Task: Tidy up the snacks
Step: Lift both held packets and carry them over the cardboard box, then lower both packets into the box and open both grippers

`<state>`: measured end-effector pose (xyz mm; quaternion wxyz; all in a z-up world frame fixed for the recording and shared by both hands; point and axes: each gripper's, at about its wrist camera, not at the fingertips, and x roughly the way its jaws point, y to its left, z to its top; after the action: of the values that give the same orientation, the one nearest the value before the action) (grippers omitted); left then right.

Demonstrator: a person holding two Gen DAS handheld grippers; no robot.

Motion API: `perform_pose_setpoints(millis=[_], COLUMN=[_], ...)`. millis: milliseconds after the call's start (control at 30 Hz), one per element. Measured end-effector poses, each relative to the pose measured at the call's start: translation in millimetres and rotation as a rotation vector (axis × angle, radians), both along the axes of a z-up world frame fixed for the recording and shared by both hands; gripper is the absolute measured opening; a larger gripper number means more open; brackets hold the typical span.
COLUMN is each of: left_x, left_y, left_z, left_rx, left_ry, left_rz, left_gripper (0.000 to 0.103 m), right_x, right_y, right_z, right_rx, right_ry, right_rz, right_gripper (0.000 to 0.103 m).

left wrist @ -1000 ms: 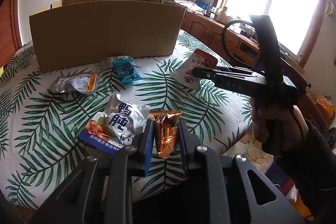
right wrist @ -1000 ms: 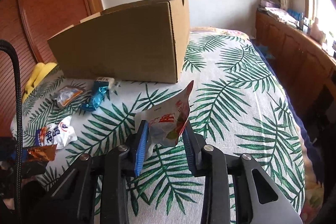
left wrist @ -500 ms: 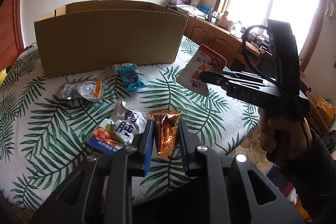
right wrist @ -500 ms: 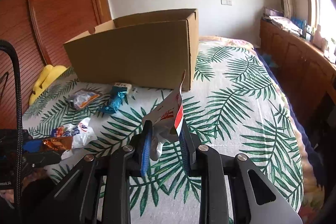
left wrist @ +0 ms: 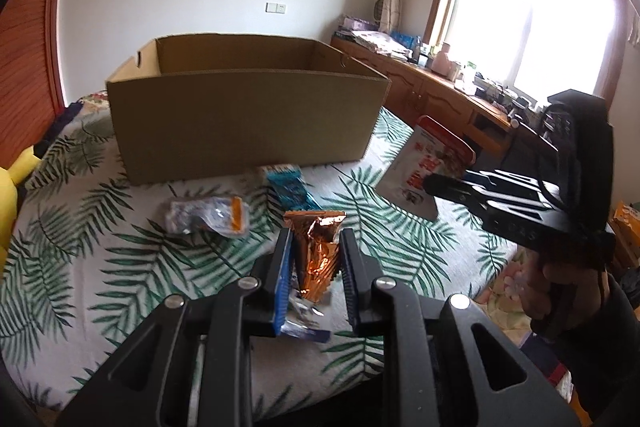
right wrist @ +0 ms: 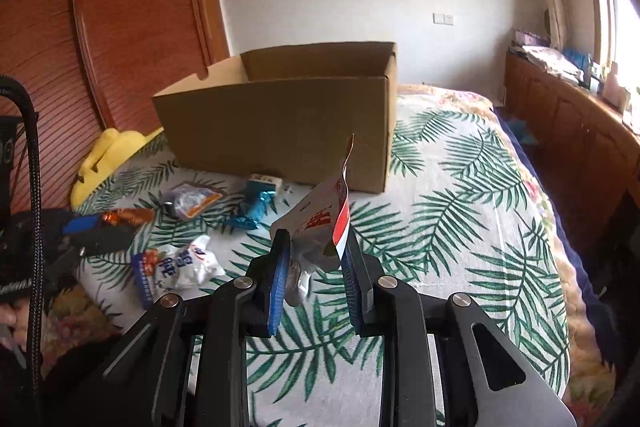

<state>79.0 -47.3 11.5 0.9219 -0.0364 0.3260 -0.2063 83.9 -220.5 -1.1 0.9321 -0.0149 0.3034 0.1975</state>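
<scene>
My left gripper (left wrist: 314, 247) is shut on an orange foil snack packet (left wrist: 316, 251) and holds it above the bed, in front of an open cardboard box (left wrist: 248, 119). My right gripper (right wrist: 314, 247) is shut on a white and red snack pouch (right wrist: 320, 223), lifted above the bedspread; that pouch also shows in the left wrist view (left wrist: 428, 167). The box (right wrist: 288, 123) stands beyond both. A silver and orange packet (left wrist: 208, 217), a blue packet (left wrist: 290, 189) and a white and blue packet (right wrist: 180, 267) lie on the bed.
The bed has a palm-leaf bedspread (right wrist: 460, 207). A yellow plush (right wrist: 108, 155) lies at the left by a wooden wall. A wooden cabinet with clutter (left wrist: 440, 83) runs under the window on the right.
Both grippers have risen with their packets and moved toward the box, whose open inside now shows. The white and blue packet has slipped under the left gripper's view.
</scene>
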Motion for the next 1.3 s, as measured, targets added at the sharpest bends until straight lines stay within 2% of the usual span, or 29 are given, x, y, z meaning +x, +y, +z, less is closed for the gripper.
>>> perform_pose_setpoints(millis=[633, 967, 1300], left_x=[19.2, 52.9, 103.0], left_y=[23.3, 29.4, 33.8], left_z=[29.7, 47.8, 63.0], left_rx=[0.009, 0.005, 0.006], left_ry=[-0.069, -0.096, -0.119], left_rz=[0.053, 0.063, 0.057], left_gripper=[0.021, 0.021, 0.021], right_x=[-1.7, 26.0, 67.6], right_y=[27.8, 41.6, 49.4], right_z=[35.1, 50.6, 69.2], right_rx=[-0.005, 0.005, 0.028], right_ry=[-0.071, -0.108, -0.154], right_rz=[0.071, 0.106, 0.134], right_gripper=[0.024, 0.024, 0.024])
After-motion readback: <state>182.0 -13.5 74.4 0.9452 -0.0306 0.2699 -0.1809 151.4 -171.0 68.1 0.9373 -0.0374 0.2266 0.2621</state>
